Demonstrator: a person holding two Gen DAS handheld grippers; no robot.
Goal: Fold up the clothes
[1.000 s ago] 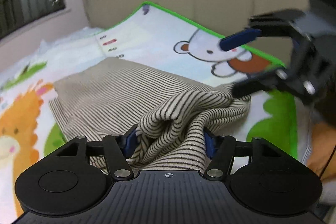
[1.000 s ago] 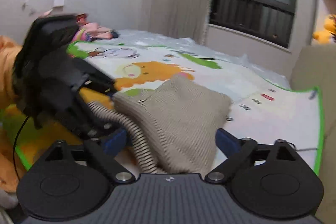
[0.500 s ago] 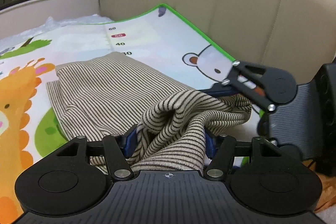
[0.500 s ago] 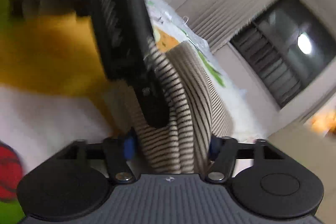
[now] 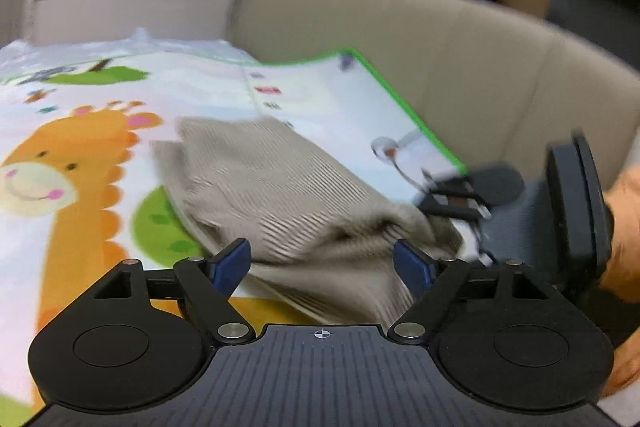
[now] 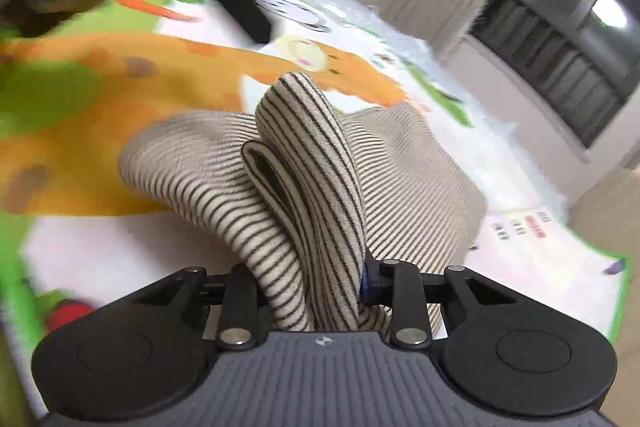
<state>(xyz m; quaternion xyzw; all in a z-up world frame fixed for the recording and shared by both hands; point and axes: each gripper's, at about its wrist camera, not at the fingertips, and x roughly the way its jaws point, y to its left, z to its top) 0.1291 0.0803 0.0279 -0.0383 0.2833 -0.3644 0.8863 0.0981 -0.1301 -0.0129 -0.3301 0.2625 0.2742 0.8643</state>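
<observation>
Two hand-held grippers work one striped garment (image 5: pixel 280 187), which lies on a play mat (image 5: pixel 80 99) printed with an orange giraffe and edged in green.

In the left wrist view the left hand-held gripper (image 5: pixel 322 263) has its blue-padded fingers spread wide — the cloth's bunched near edge sits in the gap between them, and neither pad presses it. The rest of the garment stretches away toward 11 o'clock, flat on the mat. At 3 o'clock the right hand-held gripper (image 5: pixel 452 203) meets the same bunched edge, with an orange sleeve (image 5: pixel 624 227) behind it. A beige sofa back (image 5: pixel 460 67) curves along the mat's far edge, from 12 to 2 o'clock.

In the right wrist view the right hand-held gripper (image 6: pixel 312 287) is clamped on a thick fold of the garment (image 6: pixel 304 179); the fabric fills the space between its fingers and rises in a looped hump toward 12 o'clock, its hem doubled over — beyond it the garment slopes down onto the mat (image 6: pixel 200 59) toward 1 o'clock. A dark blurred shape at 10 to 11 o'clock is too smeared to identify. A barred window (image 6: pixel 560 39) sits at 2 o'clock.
</observation>
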